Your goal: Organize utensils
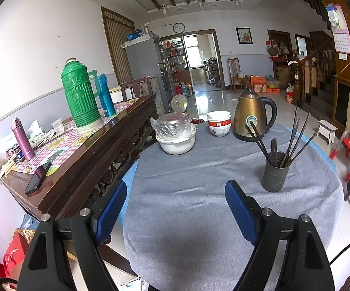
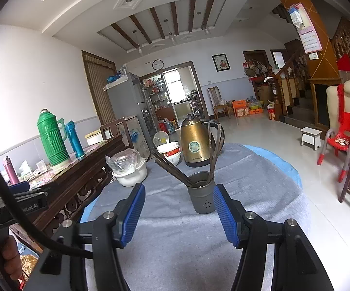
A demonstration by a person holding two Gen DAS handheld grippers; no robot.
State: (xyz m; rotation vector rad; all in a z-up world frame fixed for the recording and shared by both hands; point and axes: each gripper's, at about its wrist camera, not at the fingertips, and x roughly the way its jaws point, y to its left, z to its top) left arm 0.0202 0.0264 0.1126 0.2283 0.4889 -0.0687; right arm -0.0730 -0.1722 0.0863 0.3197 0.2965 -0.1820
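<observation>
Facing: both hand-held grippers hover over the grey-clothed desk (image 1: 187,194), aimed slightly downward at it.
Holder: a dark grey cup (image 2: 203,200) stands upright on the cloth, in front of the brass kettle (image 2: 194,143).
Chopsticks: dark sticks (image 2: 172,167) already stand in the cup, fanning up and outward, some leaning left, some nearly vertical; their long axes run upward.
Right hand-held gripper (image 2: 178,212): released, jaws apart with nothing between the pads; the cup sits straight ahead, just beyond the fingertips, near the right finger.
Left hand-held gripper (image 1: 175,208): released, jaws wide, nothing held; the cup (image 1: 275,178) lies ahead and to its right, farther off.
Nearer hand: the right, judged from how large and central the cup appears.
Loose utensils: none visible on the cloth.
Likely status: sorting looks finished or nearly so.
</observation>
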